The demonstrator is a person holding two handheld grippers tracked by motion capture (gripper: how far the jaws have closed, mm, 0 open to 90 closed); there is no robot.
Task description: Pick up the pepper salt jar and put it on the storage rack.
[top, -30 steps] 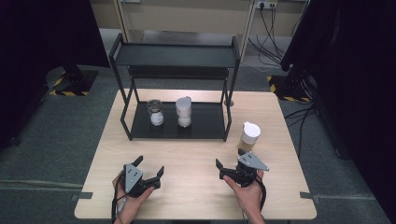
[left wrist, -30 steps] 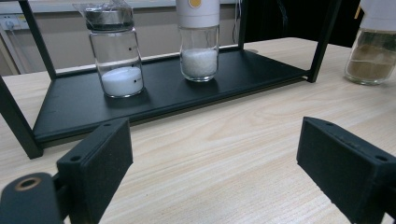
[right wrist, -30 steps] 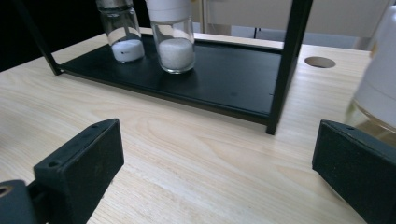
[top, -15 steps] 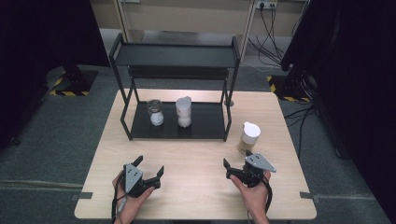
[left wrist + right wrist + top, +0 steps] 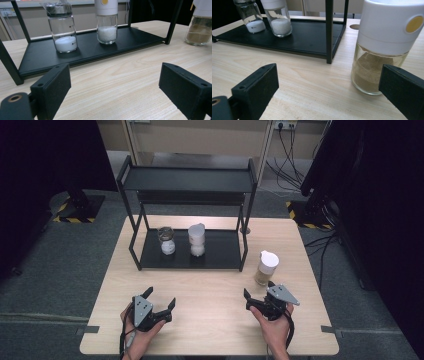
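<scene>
I have both hands low at the near edge, forearms coming in from the near side, each wrapped around its tool from below. My left gripper (image 5: 159, 301) sits near-left with its jaws spread wide and nothing between them, pointing toward the far side. My right gripper (image 5: 258, 294) sits near-right, its jaws just as wide apart and empty, the grey plate on top tilted right.

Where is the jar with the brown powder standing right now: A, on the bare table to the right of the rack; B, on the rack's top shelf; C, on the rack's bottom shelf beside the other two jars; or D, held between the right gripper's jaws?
A: the jar with the brown powder stands on the wooden table, outside the rack, just ahead of the open right gripper.
</scene>
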